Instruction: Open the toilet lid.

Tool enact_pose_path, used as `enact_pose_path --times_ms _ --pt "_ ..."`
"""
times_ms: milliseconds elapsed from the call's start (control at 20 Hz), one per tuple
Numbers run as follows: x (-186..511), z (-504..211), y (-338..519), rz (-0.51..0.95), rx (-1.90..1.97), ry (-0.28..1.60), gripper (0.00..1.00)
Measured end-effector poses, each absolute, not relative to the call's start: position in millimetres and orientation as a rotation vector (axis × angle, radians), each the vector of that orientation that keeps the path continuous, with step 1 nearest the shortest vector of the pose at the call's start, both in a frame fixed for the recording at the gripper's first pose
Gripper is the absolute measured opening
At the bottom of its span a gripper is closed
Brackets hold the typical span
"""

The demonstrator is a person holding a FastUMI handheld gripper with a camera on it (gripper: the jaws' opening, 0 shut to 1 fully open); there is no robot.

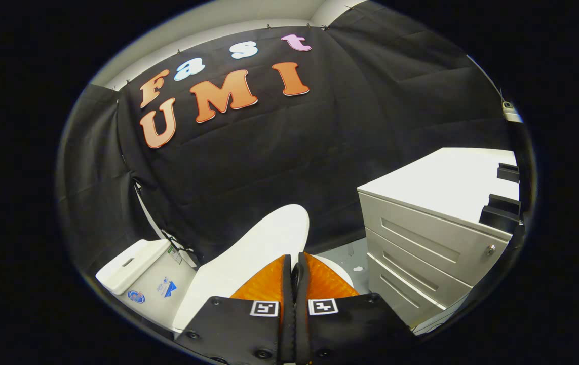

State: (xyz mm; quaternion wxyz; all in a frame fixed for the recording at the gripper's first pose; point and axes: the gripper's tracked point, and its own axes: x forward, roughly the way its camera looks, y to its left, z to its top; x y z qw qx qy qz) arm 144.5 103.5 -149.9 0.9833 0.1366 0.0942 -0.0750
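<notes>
Looking along the tongs (294, 271), the two fingers stand pressed together, with barely a slit between them, and I see nothing caught in that slit. The toilet lid (259, 248) lies directly under and just ahead of them, a white oval slab whose long axis runs from the tank (132, 266) out past the fingertips toward the booth wall. It appears tilted up off the bowl rather than flat, though how far it has risen is hard to judge from this angle; a sliver of white rim (340, 271) shows beside the fingers on the cabinet side. Whether the fingertips touch the lid's surface or hover just above it cannot be told.

My reading is that the lift is under way and the lid needs to swing on toward the tank, so the coming move turns on pushing across the lid's short axis, toward the tank side.

Beside the toilet stands a pale drawer cabinet (421, 243) with three drawers, all closed, so their contents are hidden. A keyhole (491, 249) sits at its upper corner, and two dark blocks (502, 210) rest on top.
</notes>
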Motion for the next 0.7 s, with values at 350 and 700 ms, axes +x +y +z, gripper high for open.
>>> enact_pose_path --times_ms 350,700 --pt "146.6 -110.8 134.6 -0.107 0.193 0.153 0.08" --pt "152.2 -95.6 149.6 -0.095 0.161 0.152 0.08"
